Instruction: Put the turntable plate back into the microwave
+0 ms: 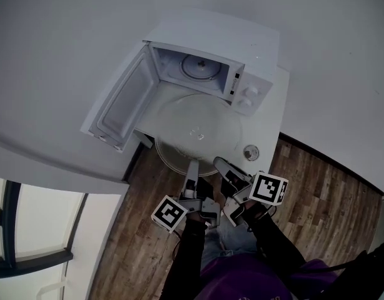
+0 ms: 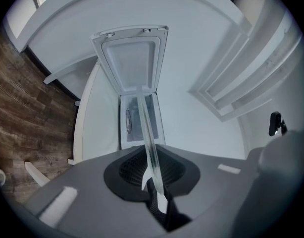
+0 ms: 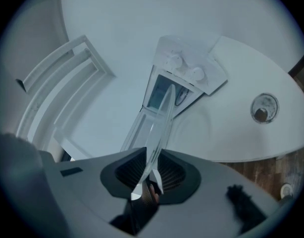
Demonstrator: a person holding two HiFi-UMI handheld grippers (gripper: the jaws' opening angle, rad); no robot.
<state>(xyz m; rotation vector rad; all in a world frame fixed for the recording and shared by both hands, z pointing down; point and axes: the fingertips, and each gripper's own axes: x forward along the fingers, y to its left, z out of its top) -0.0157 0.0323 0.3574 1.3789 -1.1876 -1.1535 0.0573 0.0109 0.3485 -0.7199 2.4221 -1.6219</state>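
The clear glass turntable plate (image 1: 198, 130) hangs level in front of the open white microwave (image 1: 251, 64), just outside its cavity. Both grippers hold its near rim. My left gripper (image 1: 192, 167) is shut on the rim, and in the left gripper view the plate (image 2: 148, 133) runs edge-on out of the left gripper (image 2: 154, 182) toward the cavity (image 2: 137, 120). My right gripper (image 1: 222, 165) is shut on the rim beside it; the plate (image 3: 159, 128) shows edge-on between the pads of the right gripper (image 3: 151, 177). A round hub (image 1: 200, 67) lies on the microwave floor.
The microwave door (image 1: 120, 102) swings wide open to the left. The microwave stands on a white table (image 1: 270, 120), with a small round object (image 1: 251, 152) near the table's front right edge. Wood floor (image 1: 317, 192) lies below. A white slatted frame (image 3: 58, 78) is at the side.
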